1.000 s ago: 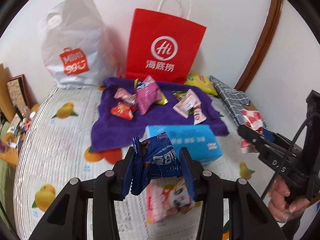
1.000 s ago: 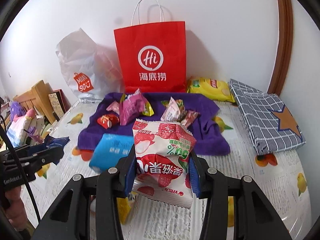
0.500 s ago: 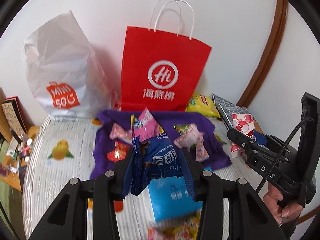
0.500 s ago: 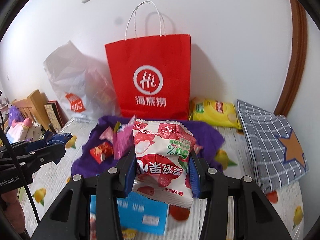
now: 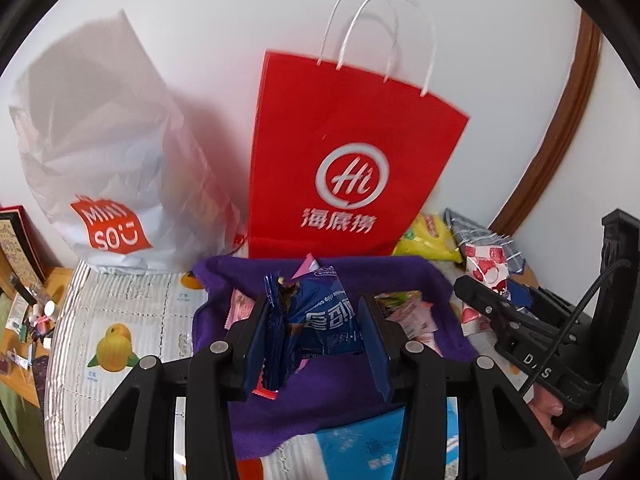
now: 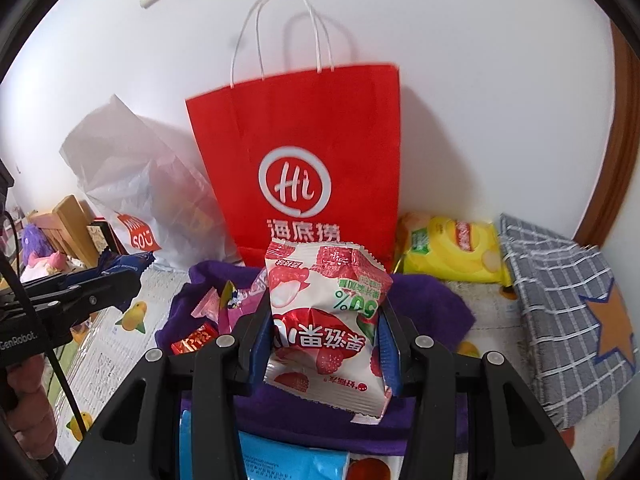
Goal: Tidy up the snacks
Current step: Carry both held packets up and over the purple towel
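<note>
- My left gripper (image 5: 316,334) is clamped on a dark blue snack packet (image 5: 320,320), at lower centre of its view.
- My right gripper (image 6: 326,344) is closed around a white and red strawberry snack bag (image 6: 324,320), lower centre of its frame.
- Behind both, a red paper bag (image 6: 308,160) stands upright against the wall, centre of frame.
- A white plastic bag (image 5: 108,160) stands to its left.
- Loose snacks lie on a purple cloth (image 5: 400,272) below the bags.
- A yellow chips bag (image 6: 452,252) lies right of the red one.
</note>
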A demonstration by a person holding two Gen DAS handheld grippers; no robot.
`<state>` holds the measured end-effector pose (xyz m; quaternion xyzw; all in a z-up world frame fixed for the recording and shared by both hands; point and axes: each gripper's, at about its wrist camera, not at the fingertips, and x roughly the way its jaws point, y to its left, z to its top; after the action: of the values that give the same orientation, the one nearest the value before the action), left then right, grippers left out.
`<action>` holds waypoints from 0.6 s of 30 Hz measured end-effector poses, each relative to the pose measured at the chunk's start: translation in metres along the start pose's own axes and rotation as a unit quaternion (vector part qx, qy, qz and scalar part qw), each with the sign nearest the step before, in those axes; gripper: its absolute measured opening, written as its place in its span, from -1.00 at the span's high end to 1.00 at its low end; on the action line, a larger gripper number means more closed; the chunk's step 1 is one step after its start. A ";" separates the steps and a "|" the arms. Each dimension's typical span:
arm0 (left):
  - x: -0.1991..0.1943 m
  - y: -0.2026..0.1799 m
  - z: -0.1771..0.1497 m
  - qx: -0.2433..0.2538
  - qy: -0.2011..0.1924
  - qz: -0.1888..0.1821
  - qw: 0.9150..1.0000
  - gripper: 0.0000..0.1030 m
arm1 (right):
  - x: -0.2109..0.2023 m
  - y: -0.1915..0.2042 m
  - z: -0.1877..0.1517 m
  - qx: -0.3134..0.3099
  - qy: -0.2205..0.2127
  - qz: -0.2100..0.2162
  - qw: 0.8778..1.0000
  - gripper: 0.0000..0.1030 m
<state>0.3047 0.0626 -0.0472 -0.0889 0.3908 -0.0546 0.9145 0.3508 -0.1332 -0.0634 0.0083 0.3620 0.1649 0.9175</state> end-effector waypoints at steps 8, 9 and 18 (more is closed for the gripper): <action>0.022 0.019 -0.003 -0.019 0.024 0.004 1.000 0.19 | 0.023 -0.006 -0.008 -0.010 0.025 -0.002 1.000 0.12; 0.023 0.021 -0.003 -0.021 0.024 0.006 0.999 0.19 | 0.025 -0.007 -0.009 -0.010 0.027 -0.002 1.000 0.12; 0.030 0.031 -0.004 -0.032 0.031 0.011 0.999 0.19 | 0.033 -0.018 -0.012 -0.005 0.041 0.002 0.999 0.11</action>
<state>0.3233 0.0870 -0.0767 -0.1118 0.4218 -0.0348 0.8991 0.3707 -0.1413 -0.0958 -0.0028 0.3988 0.1685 0.9014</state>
